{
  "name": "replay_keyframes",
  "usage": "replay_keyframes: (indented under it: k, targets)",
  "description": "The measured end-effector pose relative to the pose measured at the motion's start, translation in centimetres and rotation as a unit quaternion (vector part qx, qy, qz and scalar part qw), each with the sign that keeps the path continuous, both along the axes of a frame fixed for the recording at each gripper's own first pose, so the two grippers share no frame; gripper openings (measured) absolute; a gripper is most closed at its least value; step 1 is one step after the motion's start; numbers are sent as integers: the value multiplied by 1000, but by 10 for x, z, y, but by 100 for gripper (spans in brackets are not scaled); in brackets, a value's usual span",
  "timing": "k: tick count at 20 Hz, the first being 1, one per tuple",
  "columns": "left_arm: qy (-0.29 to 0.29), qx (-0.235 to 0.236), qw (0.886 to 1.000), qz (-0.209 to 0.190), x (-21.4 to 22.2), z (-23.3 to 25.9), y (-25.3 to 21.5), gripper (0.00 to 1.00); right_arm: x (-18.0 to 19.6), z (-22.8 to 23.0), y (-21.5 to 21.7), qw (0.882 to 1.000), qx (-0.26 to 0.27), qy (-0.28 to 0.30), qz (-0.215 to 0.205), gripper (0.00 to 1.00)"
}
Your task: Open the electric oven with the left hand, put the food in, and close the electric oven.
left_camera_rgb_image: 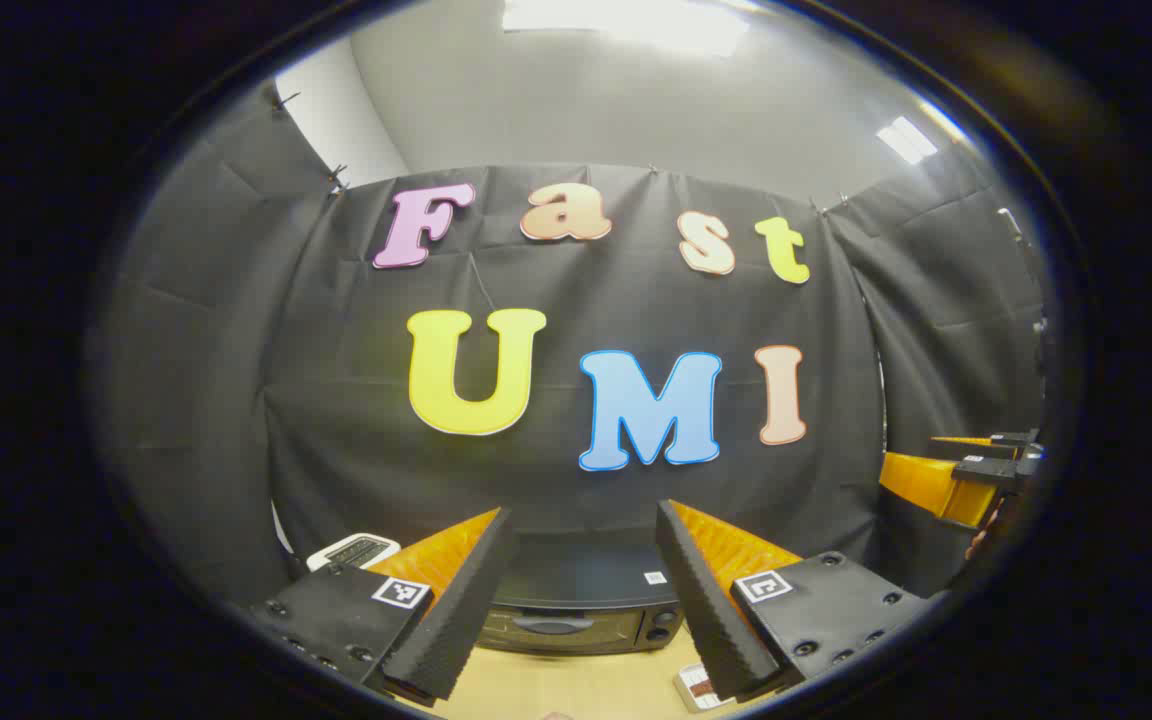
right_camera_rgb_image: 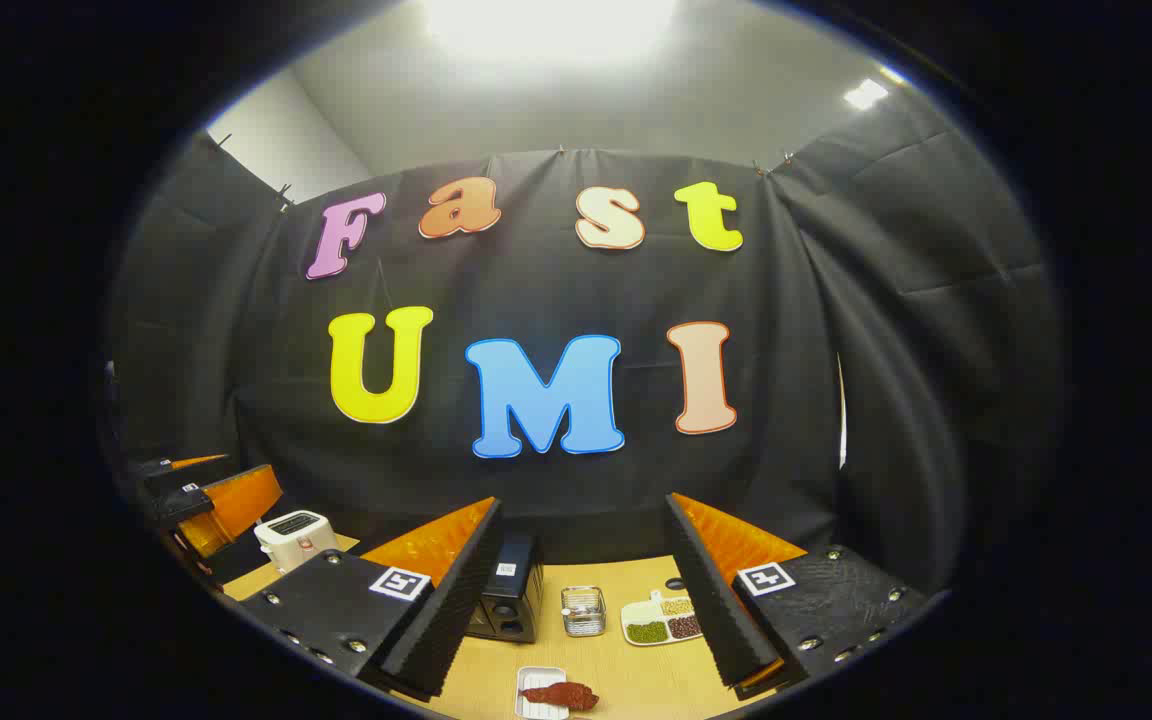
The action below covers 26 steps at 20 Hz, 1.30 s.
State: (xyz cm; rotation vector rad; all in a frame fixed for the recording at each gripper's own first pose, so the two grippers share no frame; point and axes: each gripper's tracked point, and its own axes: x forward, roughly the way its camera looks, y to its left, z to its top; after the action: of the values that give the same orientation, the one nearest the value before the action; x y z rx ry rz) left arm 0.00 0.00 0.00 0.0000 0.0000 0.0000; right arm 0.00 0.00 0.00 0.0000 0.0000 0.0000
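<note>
Holding both grippers raised and level, we judge nothing has begun: our left gripper (left_camera_rgb_image: 584, 590) gapes wide, gripping nothing, and the right gripper (right_camera_rgb_image: 584, 590) likewise. Nearest our right fingers, the food (right_camera_rgb_image: 558, 695) lies on its small tray (right_camera_rgb_image: 528, 705) below them. Farther on, the electric oven (left_camera_rgb_image: 576, 612) sits shut, framed between our left fingers.
</note>
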Motion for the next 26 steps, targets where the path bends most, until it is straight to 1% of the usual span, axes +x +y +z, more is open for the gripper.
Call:
replay_keyframes:
  k: [1, 2, 3, 4, 6, 7, 8, 10, 11, 12, 13, 14, 15, 16, 19, 20, 22, 23, 24, 25, 26]
  targets:
    - [-1, -1, 1000, 1, 1, -2, 1, 95, 1, 0, 0, 1000, 1, 0, 0, 96]
    - [-1, -2, 1000, 1, 2, -1, 0, 91, 3, -1, -1, 1000, 2, -1, 0, 96]
    - [0, 0, 1000, 3, 3, -2, -1, 95, 5, 0, -1, 1000, 3, 0, 1, 96]
    - [1, 2, 1000, 4, 5, -3, -1, 91, 7, -3, 0, 1000, 3, 1, 3, 96]
    - [2, 0, 1000, 6, 8, -3, -1, 91, 10, -6, -1, 1000, 2, 5, 8, 96]
    - [2, -1, 1000, 7, 10, -4, -2, 95, 13, -6, -1, 1000, 1, 5, 10, 96]
    - [4, -2, 1000, 8, 12, -5, -2, 92, 15, -8, -1, 1000, 1, 6, 11, 96]
    - [10, -1, 1000, 9, 17, -11, -1, 99, 19, -10, -1, 1000, 3, 8, 12, 96]
    - [13, -2, 1000, 8, 19, -15, -1, 92, 22, -11, 0, 1000, 6, 9, 13, 96]
    - [17, -2, 1000, 9, 23, -17, -1, 95, 24, -13, 1, 1000, 7, 11, 14, 96]
    - [20, -2, 1000, 10, 26, -22, 1, 95, 25, -14, 1, 1000, 7, 11, 14, 96]
    - [25, -1, 1000, 10, 30, -27, 1, 95, 26, -16, 1, 1000, 7, 12, 13, 96]
    - [34, -1, 999, 9, 35, -37, 2, 91, 28, -17, 0, 1000, 8, 14, 13, 96]
    - [43, -1, 999, 9, 39, -46, 2, 99, 30, -21, 1, 1000, 9, 17, 14, 96]
    - [60, 5, 998, 14, 53, -69, 8, 99, 34, -27, 1, 1000, 6, 25, 14, 96]
    - [67, 4, 998, 11, 60, -76, 9, 99, 35, -30, 0, 1000, 4, 27, 14, 96]
    - [81, -4, 997, 6, 73, -94, 10, 91, 36, -32, -1, 1000, 1, 29, 12, 96]
    - [88, -8, 996, 5, 79, -105, 13, 91, 35, -32, -3, 1000, 0, 26, 10, 96]
    - [94, -10, 995, 4, 85, -114, 15, 95, 36, -32, -5, 1000, -2, 25, 5, 96]
    - [101, -10, 995, 5, 90, -123, 17, 95, 37, -33, -7, 1000, -3, 24, 2, 96]
    - [108, -9, 994, 6, 98, -133, 20, 99, 37, -35, -8, 1000, -4, 26, -1, 96]
